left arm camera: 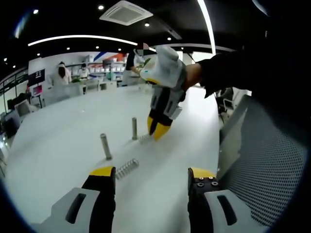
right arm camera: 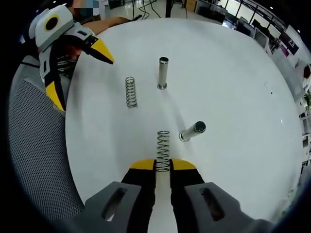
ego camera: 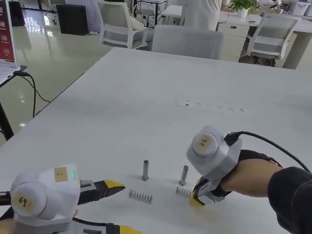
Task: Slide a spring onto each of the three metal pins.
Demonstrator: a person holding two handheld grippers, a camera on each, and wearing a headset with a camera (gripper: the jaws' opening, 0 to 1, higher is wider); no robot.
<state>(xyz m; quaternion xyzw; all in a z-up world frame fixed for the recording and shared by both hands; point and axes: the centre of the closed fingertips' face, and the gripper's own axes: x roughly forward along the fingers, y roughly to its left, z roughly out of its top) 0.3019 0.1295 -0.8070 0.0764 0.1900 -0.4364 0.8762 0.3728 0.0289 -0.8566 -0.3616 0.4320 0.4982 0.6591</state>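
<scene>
Clamps one end of the spring (right arm camera: 163, 143) in the right gripper (right arm camera: 163, 166) — axis straight ahead, nearest pin (right arm camera: 193, 131) upright just beside its far end; left gripper (left arm camera: 152, 172) spread, farther off.

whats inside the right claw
One end of a spring sits between the jaws of the right claw; the rest lies on the table. How far in it reaches is hidden.

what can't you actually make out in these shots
Head view: the right claw hides the end of the spring it grips.
Head view: the left claw loses its lower jaw to the bottom edge.
Head view: the white inset strip is too small to identify.
</scene>
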